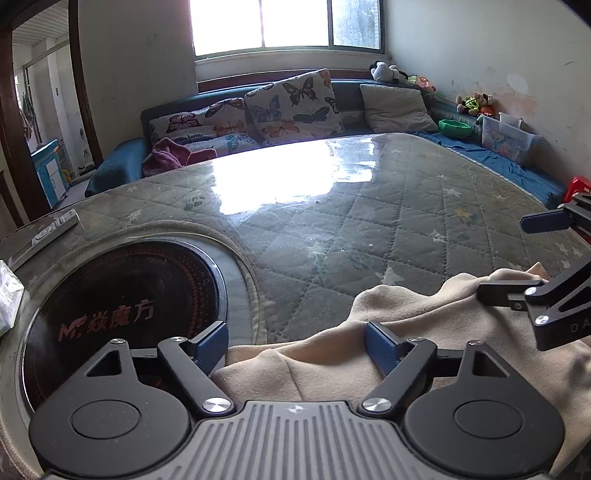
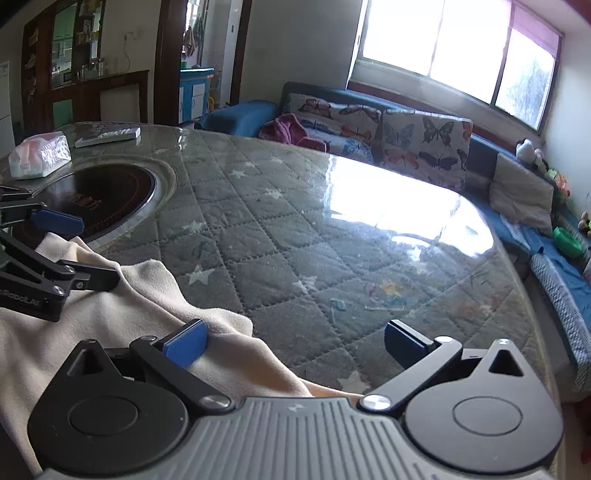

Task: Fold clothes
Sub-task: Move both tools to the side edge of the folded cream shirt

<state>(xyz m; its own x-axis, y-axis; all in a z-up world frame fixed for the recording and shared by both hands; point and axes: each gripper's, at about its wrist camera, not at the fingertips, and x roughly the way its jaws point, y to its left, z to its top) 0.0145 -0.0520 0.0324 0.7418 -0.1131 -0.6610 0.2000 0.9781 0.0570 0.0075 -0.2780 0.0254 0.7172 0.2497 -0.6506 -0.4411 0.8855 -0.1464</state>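
While daylight is pouring through the window (image 1: 284,22), we are working at a quilted table (image 1: 388,206) under a glossy clear cover, with a blue sofa (image 2: 480,147) and butterfly cushions (image 1: 291,103) behind. A clear bin (image 1: 506,138) on the sofa is holding colourful things we cannot make out. A dark round cooktop (image 1: 125,314) is sitting in the table. The cream garment (image 1: 424,350) is lying rumpled at the near edge. Our left gripper (image 1: 297,345) is standing wide over its folds, not pinching. Our right gripper (image 2: 295,341) is also spreading wide, one finger resting on cloth.
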